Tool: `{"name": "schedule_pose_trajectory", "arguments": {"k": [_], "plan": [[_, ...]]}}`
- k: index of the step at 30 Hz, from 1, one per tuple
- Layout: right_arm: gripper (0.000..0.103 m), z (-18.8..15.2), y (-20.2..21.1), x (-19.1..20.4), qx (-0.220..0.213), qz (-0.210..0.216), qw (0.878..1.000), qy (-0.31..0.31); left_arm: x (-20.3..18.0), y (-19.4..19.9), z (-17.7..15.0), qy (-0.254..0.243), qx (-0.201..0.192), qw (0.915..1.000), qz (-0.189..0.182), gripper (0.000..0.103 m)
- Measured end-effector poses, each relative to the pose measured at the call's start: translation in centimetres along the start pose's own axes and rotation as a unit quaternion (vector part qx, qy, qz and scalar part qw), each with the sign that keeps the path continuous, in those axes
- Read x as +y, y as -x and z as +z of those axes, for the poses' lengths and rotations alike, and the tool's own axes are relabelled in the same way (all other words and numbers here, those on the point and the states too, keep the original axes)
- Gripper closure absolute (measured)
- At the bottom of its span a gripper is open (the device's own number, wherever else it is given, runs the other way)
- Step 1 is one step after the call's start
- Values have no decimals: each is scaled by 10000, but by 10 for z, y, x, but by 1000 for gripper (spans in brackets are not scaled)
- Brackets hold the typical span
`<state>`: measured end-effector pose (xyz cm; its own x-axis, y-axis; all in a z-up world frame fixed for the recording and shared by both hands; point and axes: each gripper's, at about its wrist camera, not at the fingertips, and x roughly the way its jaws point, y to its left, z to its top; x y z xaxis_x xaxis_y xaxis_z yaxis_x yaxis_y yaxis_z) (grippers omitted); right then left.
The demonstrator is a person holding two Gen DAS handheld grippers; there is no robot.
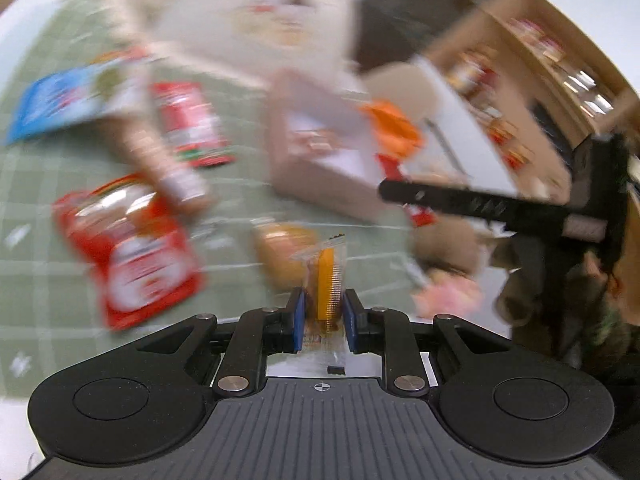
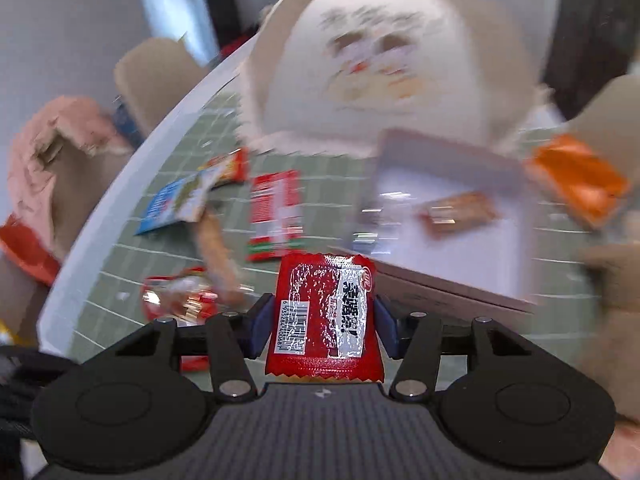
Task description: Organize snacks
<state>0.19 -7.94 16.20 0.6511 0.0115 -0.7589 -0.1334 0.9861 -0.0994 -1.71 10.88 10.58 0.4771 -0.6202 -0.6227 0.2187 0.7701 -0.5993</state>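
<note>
My left gripper (image 1: 323, 304) is shut on a small clear-wrapped snack with an orange-yellow strip (image 1: 326, 276), held upright above the green grid mat (image 1: 240, 92). My right gripper (image 2: 324, 312) is shut on a red snack packet (image 2: 320, 308), whose barcode and white label face the camera. Beyond both grippers stands a shallow cardboard box (image 1: 320, 188) (image 2: 440, 288) with a white floor; a small brown snack (image 2: 456, 210) lies inside it. One of the right gripper's black fingers (image 1: 480, 204) crosses the right side of the left wrist view, beside the box.
Loose snacks lie on the mat: red packets (image 1: 132, 256) (image 1: 192, 124) (image 2: 276, 212), a blue packet (image 1: 52, 104) (image 2: 168, 204), a brown tube (image 1: 168, 168) and an orange packet (image 1: 394, 128) (image 2: 576, 184). A big white plush toy (image 1: 260, 16) (image 2: 380, 60) sits behind the box. Shelves (image 1: 540, 52) stand at the far right.
</note>
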Motion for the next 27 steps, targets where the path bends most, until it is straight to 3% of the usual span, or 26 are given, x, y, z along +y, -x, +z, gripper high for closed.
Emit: {"name": "schedule_pose_trajectory", "arguments": {"k": [5,8,10,13,15,17,20,23,27], "plan": [[48,-21,47,-43,-577,-443,9961,-507,-54,-7,60,-817,-309,9961,-159,79],[48,-30,63,-53,-789,-526,9930,-705,-85,-13,103,-1428,-725,9871,-49,79],[48,-34,68,-57,-894,-558,9909,-836,-97,-16,127,-1305,-958,9867,-137,79],[46,-40,78,-62,-1009,-659,9888,-881,-103,-38,163,-927,-1114,9878,-573,76],[46,-42,77,-67,-969,-691,9885,-929,-98,-65,183,-742,-1107,9908,-253,74],[46,-45,78,-68,-930,-715,9886,-945,-93,-84,188,-608,-1096,9919,197,74],[46,-46,78,-69,-944,-668,9884,-983,-91,-89,185,-706,-1328,9886,37,74],[46,-39,73,-70,-938,-579,9886,-1027,-86,-80,178,-719,-1482,9860,251,74],[46,-11,69,-71,-1101,-483,9879,-975,-72,-58,172,-755,-1533,9849,263,74]]}}
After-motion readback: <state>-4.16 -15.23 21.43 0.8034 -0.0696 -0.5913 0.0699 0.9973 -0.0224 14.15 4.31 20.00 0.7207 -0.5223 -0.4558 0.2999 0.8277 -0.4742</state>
